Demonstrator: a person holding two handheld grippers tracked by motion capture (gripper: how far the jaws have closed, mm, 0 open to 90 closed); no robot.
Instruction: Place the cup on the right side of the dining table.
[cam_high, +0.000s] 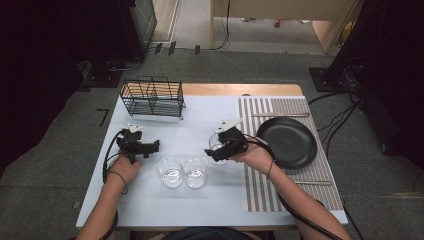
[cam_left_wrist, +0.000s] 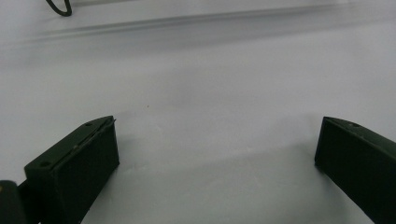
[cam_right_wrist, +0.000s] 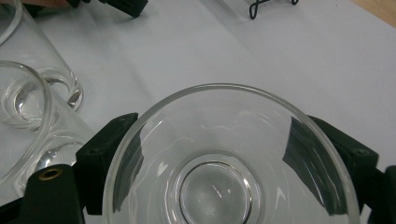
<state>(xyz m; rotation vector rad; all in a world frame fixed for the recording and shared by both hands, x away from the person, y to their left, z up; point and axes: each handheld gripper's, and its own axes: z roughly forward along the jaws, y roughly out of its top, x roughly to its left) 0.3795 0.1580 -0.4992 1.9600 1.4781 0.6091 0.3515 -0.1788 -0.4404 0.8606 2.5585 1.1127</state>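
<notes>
Right gripper (cam_right_wrist: 224, 154) has a clear glass (cam_right_wrist: 229, 163) sitting between its jaws — one jaw on each side of the wall, looks like contact on both, so call it grasping the glass. In the high view the right gripper (cam_high: 223, 148) is over the tabletop (cam_high: 210, 112) just left of the striped placemat (cam_high: 260, 190), with the glass (cam_high: 216, 143) mostly hidden under it; can't tell if the base is off the surface. Two more glasses (cam_high: 182, 172) stand close together just front-left of it, near enough to clip. Left gripper (cam_high: 136, 145) rests by the wire rack (cam_high: 152, 96), jaws spread wide with nothing between them, bare tabletop (cam_left_wrist: 210, 93) under it. Black plate (cam_high: 286, 142) lies on the placemat, right of the hand. Doing this step well, I'd judge: keep the squeeze even and low on the wall, lift straight up before moving sideways — glass is slick and the neighbours are close. Keep it upright, no twisting in the jaws.
</notes>
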